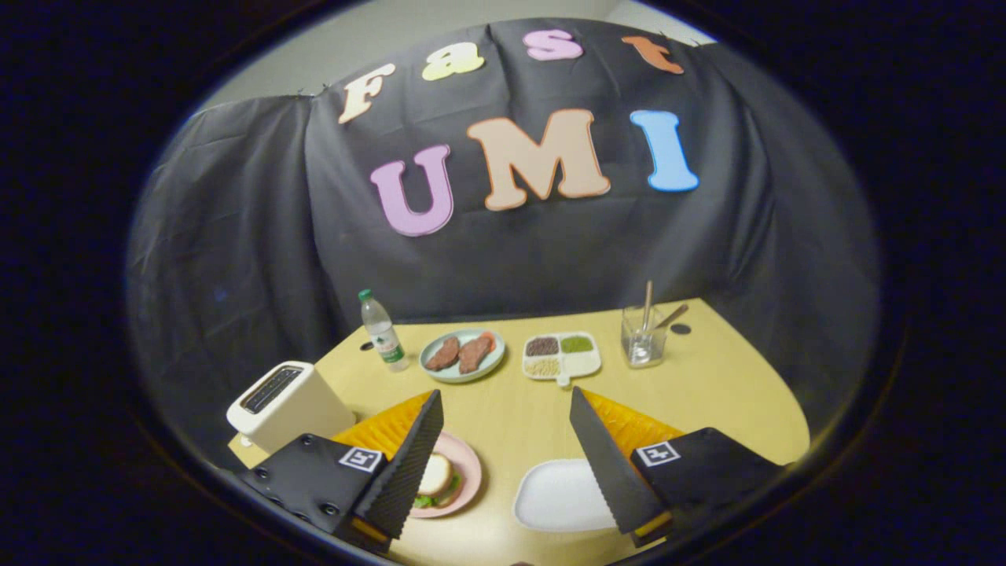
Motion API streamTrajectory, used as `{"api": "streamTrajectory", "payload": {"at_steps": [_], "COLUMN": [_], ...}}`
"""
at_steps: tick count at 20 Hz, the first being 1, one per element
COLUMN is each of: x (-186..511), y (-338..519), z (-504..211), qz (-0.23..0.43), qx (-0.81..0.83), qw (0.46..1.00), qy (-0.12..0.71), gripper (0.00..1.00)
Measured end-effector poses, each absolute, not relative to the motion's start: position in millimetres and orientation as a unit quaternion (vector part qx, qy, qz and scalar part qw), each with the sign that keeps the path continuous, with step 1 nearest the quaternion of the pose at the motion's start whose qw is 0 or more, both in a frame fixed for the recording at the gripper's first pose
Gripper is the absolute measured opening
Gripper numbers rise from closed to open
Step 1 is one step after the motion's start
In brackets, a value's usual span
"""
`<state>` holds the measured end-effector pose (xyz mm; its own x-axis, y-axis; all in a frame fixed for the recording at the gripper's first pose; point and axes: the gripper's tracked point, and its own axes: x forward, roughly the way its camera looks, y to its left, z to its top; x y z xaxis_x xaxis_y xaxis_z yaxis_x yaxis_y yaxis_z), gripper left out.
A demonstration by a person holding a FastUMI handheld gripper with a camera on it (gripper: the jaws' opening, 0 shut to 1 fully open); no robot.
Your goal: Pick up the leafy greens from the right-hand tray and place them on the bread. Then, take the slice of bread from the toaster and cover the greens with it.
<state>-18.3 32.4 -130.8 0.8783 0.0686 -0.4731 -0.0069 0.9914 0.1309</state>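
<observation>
So at this point the sandwich looks basically built. On the round pink plate [469,470], partly hidden behind the left finger, there's a slice of pale bread [436,474] sitting on top with a bit of leafy green lettuce [425,500] poking out under its near edge. I can't see a bottom slice from here, the finger covers that side.

The gripper [503,460] hangs above the wooden table [731,393] with its jaws spread wide and nothing between them, so it's let go of whatever it carried.

Using the pink plate as the anchor: the white rounded tray [562,495] sits just to its right and has no greens on it. The white boxy toaster [287,402] stands just to the plate's left and a bit further back; its slot looks dark, though I can't really see down into it. Well beyond the plate there's a pale blue plate with two brown meat pieces [462,354], a clear plastic water bottle [382,329], a white divided dish of grains [561,355] and a clear glass cup holding utensils [644,336].

My read: both steps are done, greens down and top slice on. The only thing left is to back away without clipping the plate or nudging the top slice.
</observation>
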Motion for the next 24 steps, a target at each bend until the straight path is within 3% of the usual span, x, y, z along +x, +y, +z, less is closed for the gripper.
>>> {"api": "streamTrajectory", "payload": {"at_steps": [11, 24], "x": [-3, 4], "y": [-9, -26], "z": [-61, -31], "qz": [-0.049, -0.062], "qx": [0.005, 0.000], "qw": [0.992, 0.996], "qy": [0.118, 0.066], "gripper": [1.00, 1.00]}}
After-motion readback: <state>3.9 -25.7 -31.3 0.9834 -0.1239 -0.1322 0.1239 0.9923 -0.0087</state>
